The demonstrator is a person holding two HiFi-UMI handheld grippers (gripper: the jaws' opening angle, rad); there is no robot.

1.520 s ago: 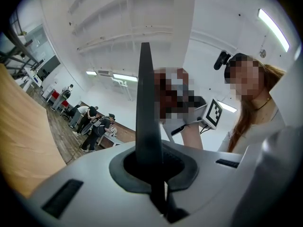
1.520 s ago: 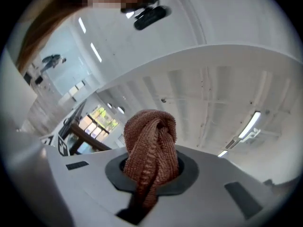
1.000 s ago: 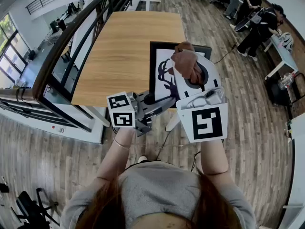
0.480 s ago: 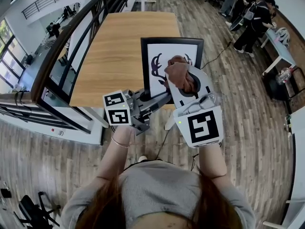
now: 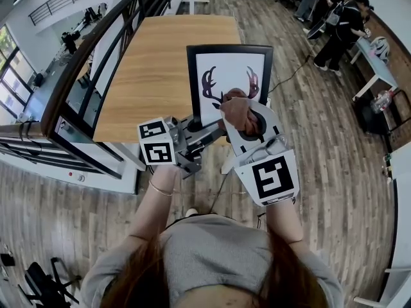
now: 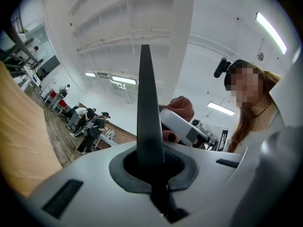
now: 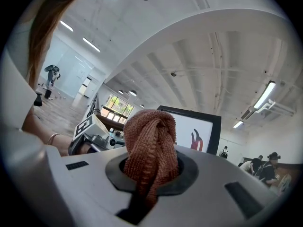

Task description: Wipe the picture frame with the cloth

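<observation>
My left gripper is clenched on the lower left edge of the upright picture frame, at the near end of a wooden table. My right gripper grasps a bunched reddish-brown cloth at the frame's lower glass; whether they touch is unclear.

A grey short-sleeved top is worn, and long reddish-brown hair is seen over it. A thin bracelet is worn on the left wrist and a dark cord necklace at the neck. A black camera is mounted on the head. The left gripper is built of grey and dark parts and topped by a white marker cube printed with black squares. The right gripper is cased in a white shell; a larger black-and-white marker and a pale cable loop are carried on it. A dark grey collar and dark rectangular recesses are set into the pale shell.
</observation>
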